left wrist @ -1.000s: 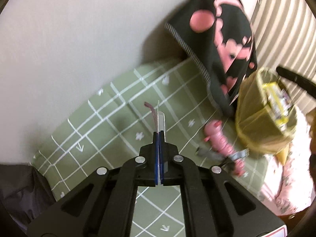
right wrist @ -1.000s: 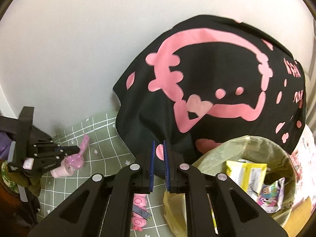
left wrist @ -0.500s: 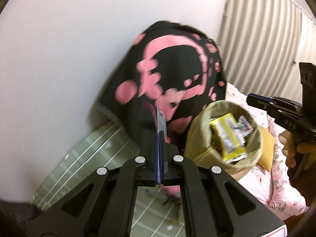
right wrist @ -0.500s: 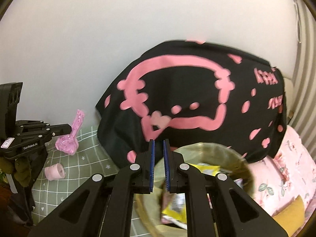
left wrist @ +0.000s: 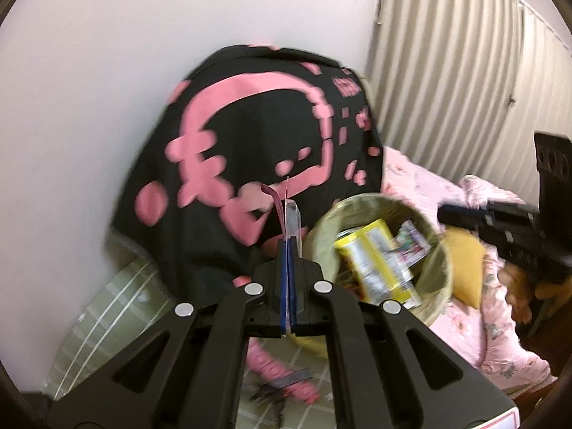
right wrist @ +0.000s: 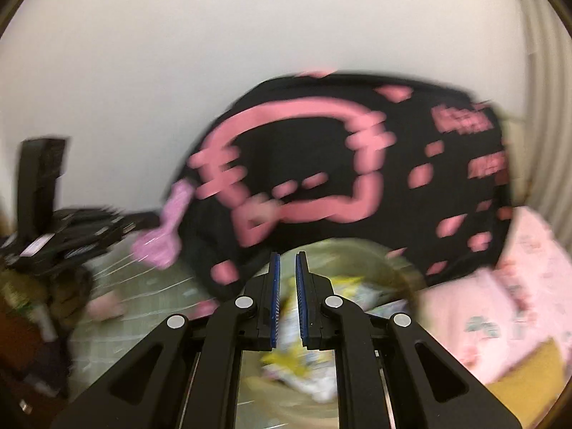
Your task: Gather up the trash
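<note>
Left gripper point(left wrist: 288, 246), fingers clamped on a pink wrapper point(left wrist: 290, 214), nears the bin point(left wrist: 434, 286) at 3 o'clock; next: release over it. Right gripper point(right wrist: 287, 271) fingers slightly apart, empty.

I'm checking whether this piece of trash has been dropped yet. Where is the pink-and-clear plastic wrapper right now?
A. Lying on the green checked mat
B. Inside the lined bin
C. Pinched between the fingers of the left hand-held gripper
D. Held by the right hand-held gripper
C: the wrapper sticks up from the shut fingers of the left hand-held gripper, beside the bin and not yet in it.
</note>
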A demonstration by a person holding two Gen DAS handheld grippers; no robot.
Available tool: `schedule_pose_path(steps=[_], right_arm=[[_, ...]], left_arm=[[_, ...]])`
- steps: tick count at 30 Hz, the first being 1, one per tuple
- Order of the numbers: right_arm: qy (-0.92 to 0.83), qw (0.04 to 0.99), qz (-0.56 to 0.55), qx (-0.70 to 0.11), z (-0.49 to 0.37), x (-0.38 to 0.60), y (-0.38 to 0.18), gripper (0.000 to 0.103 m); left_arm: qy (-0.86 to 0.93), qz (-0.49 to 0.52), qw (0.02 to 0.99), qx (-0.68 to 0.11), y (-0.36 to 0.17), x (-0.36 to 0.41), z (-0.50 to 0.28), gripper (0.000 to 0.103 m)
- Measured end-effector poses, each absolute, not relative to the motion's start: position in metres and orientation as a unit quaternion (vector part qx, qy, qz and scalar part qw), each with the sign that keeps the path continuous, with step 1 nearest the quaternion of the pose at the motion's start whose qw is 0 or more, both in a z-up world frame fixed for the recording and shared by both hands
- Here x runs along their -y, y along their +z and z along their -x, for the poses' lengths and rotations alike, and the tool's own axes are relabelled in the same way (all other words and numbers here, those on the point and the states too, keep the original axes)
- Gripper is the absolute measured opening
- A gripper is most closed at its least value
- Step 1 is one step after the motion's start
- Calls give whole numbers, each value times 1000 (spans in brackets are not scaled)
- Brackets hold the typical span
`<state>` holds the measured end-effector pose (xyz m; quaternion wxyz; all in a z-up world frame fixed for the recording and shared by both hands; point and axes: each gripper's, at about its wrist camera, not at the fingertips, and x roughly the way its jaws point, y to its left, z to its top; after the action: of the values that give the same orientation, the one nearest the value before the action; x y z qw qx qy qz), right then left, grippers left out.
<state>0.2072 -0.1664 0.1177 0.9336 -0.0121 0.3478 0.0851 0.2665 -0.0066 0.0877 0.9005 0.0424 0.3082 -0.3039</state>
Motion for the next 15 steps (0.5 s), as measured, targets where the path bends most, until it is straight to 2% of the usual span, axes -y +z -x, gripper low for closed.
schedule_pose_path(steps=[1,2,3,5,10,15], right_arm=[[100,928,16,-358,-208,157,106,11],[117,920,24,-373,-210,142,89,16],[134,912,28,-386,-211,129,73,26],[174,892,28,-416,-215,103,40,34],[214,858,79,-460,-224,49,-24,34],[212,839,87,-494,-240,29,-64,34]], left_arm=[[-289,-37,903,-317,82,-5,-267,1],[-277,-29,904,-324,77,-16,-269,1],[-261,-19,906,-334,71,-29,-270,1],[-228,-1,909,-349,61,-54,-272,1],[-172,28,915,-364,47,-105,-267,1],[-151,31,917,-367,44,-127,-256,1]])
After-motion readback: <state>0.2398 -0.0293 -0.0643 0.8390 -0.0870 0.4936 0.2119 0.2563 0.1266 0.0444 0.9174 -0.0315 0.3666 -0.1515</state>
